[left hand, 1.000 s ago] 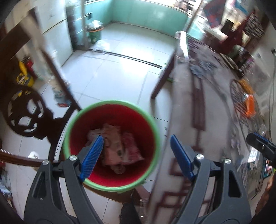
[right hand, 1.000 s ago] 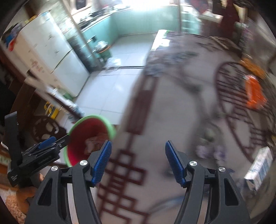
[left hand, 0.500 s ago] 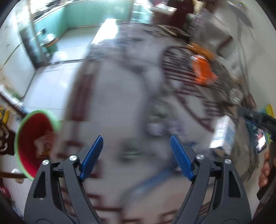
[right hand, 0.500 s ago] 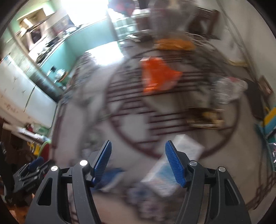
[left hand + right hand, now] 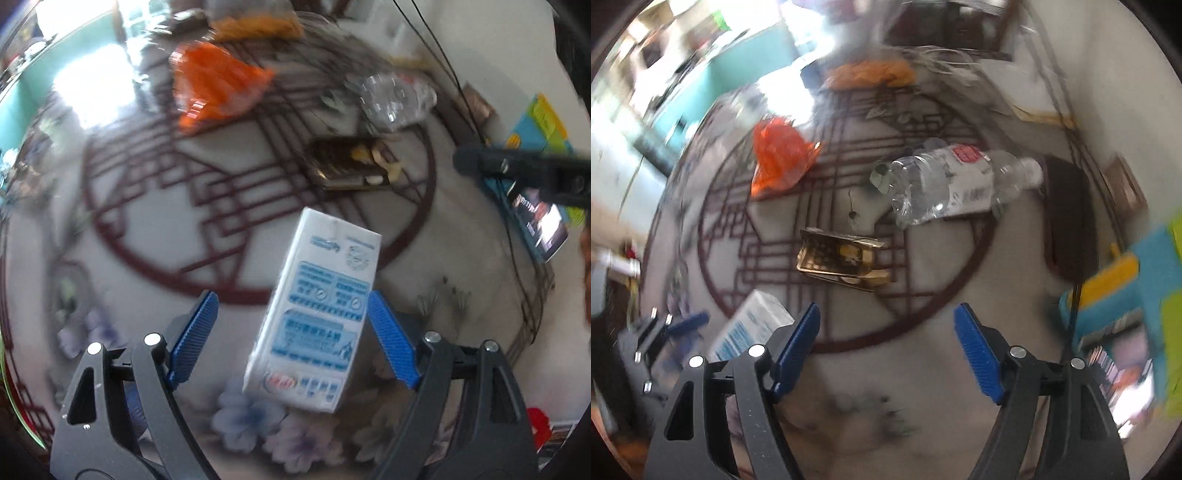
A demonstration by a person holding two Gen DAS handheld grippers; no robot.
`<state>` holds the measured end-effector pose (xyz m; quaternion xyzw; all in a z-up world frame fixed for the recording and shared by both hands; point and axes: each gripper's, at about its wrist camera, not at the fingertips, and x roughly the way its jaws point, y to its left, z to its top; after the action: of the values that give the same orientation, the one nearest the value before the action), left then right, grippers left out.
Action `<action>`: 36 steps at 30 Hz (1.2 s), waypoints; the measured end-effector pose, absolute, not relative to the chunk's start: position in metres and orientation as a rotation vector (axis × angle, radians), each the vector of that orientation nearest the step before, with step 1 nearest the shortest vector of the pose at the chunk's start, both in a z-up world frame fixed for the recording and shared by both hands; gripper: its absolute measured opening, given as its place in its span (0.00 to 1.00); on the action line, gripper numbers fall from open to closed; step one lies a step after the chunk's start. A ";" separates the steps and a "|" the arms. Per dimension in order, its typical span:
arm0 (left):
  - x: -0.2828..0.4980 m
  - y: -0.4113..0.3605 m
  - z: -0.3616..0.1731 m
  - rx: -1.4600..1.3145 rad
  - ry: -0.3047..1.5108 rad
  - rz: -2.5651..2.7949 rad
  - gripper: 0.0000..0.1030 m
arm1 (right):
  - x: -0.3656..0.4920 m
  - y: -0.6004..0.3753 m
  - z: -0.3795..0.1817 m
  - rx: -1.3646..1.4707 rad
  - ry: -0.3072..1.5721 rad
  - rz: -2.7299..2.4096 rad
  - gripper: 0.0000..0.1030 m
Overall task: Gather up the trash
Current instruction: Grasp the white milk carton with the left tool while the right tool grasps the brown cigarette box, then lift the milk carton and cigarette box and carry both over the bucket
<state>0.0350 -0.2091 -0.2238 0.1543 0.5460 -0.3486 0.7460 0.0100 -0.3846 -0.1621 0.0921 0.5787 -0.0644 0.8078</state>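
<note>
Tablecloth [image 5: 155, 221] w/ maroon lattice, trash-strewn.

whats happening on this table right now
A person with a gripper in each hand is clearing trash off a patterned table. The left gripper is over a white carton that lies between its opening jaws, not yet gripped. The right gripper hangs over bare table, jaws opening, nothing in them. A crushed clear bottle, an orange bag and a dark gold-edged wrapper remain on the table.
</note>
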 end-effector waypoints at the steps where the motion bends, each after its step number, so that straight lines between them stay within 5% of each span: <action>1: 0.035 -0.212 -0.227 0.337 1.209 -0.772 0.81 | 0.016 -0.383 -0.164 0.154 1.255 -0.097 0.71; 2: 0.035 -0.216 -0.229 0.336 1.223 -0.778 0.75 | 0.022 -0.383 -0.166 0.115 1.272 -0.055 0.72; 3: 0.035 -0.218 -0.232 0.336 1.239 -0.784 0.53 | 0.029 -0.380 -0.169 0.069 1.294 0.000 0.72; 5: 0.037 -0.221 -0.240 0.358 1.285 -0.781 0.35 | 0.044 -0.372 -0.176 -0.033 1.321 0.093 0.72; 22: 0.086 -0.143 -0.207 0.146 1.246 -0.533 0.35 | 0.102 -0.325 -0.246 -0.343 1.480 0.397 0.71; 30: 0.090 -0.122 -0.193 0.091 1.222 -0.474 0.35 | 0.083 -0.315 -0.245 -0.237 1.463 0.348 0.37; 36: 0.084 -0.107 -0.176 0.071 1.174 -0.458 0.35 | 0.061 -0.309 -0.212 -0.034 1.355 0.274 0.35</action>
<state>0.0841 -0.1073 -0.1764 0.0331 0.5489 -0.2139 0.8073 0.0611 -0.3089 -0.2123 -0.0156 0.6249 0.1263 0.7702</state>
